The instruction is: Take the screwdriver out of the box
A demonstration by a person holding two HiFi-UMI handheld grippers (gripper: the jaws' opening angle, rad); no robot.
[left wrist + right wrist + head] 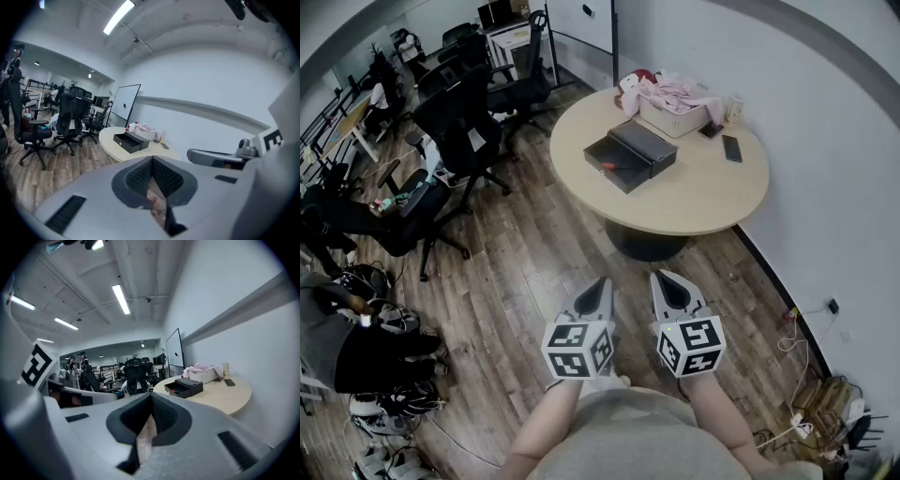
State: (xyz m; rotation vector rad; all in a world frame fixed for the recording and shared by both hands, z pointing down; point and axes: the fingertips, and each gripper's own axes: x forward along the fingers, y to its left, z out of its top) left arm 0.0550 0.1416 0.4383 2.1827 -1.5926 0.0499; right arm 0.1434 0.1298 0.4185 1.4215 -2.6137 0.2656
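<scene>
An open black box (630, 155) rests on the round beige table (703, 192), far ahead of me. Inside its tray lies the screwdriver (609, 167), thin, with a red handle. My left gripper (603, 280) and right gripper (659, 276) hang side by side over the wooden floor, well short of the table, both pointing toward it. Each has its jaws together with nothing between them. The box (129, 140) shows small and distant past the left gripper (152, 158), and the same box (186, 386) lies beyond the right gripper (151, 394).
A white basket of pink cloth (675, 103), a cup (734, 108) and a phone (731, 148) share the table. Black office chairs (469, 122) crowd the left. A person (337, 347) crouches at the far left. Cables and a power strip (806, 412) lie by the right wall.
</scene>
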